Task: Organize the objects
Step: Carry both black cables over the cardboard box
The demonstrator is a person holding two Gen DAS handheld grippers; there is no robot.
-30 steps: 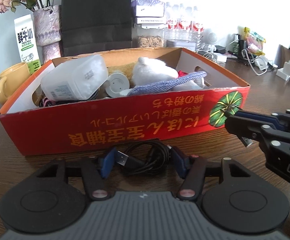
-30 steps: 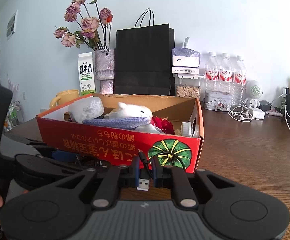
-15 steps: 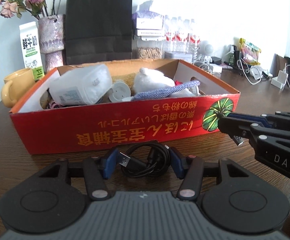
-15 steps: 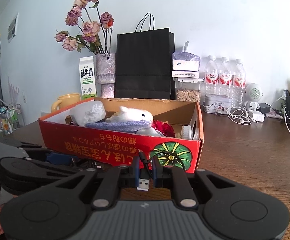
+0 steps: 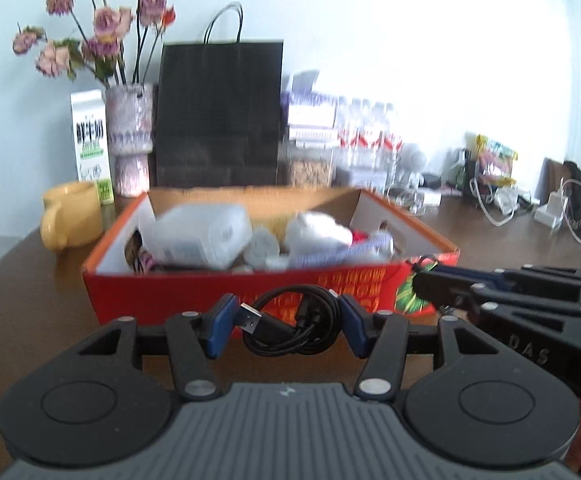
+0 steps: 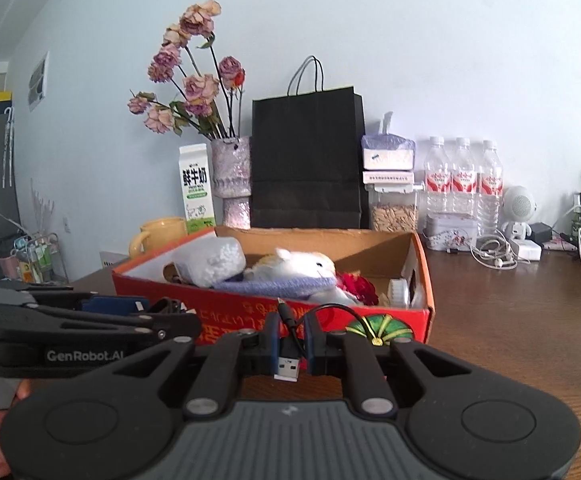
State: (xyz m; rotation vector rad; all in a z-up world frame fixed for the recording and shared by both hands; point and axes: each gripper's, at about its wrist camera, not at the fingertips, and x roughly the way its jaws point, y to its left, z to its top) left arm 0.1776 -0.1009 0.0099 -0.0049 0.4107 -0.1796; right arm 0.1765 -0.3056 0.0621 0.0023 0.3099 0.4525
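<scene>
In the left gripper (image 5: 286, 330): a coiled black cable (image 5: 294, 326), clamped across its width between the two blue pads (image 5: 220, 330). Jaws about half apart, stopped by the bundle itself. Points its silver USB plug (image 5: 250, 318) towards the left pad, with the loops bunched against the right one. Hangs clear of the wooden table (image 5: 30, 300), level with the front wall of the red cardboard box (image 5: 162, 300) and just on the near side of it, not over the opening.

In the right gripper (image 6: 290, 344): jaws nearly together, pinching a second USB plug (image 6: 288, 364) upright, metal end towards the camera. Above the pads, a thin black lead (image 6: 330, 312) arching off to the right and a small barrel tip (image 6: 284, 312) sticking up. Cannot tell whether this belongs to the same cable as the coil.

Side by side, both grippers low in front of the box, the right one's tip by the box's green-printed corner (image 5: 410, 296). Inside the box: a white plastic bottle (image 5: 198, 236) on its side, a white plush toy (image 6: 298, 264), a blue-grey cloth (image 6: 274, 286). Left-wrist view blurred, so finer detail in the box unreadable there.
</scene>
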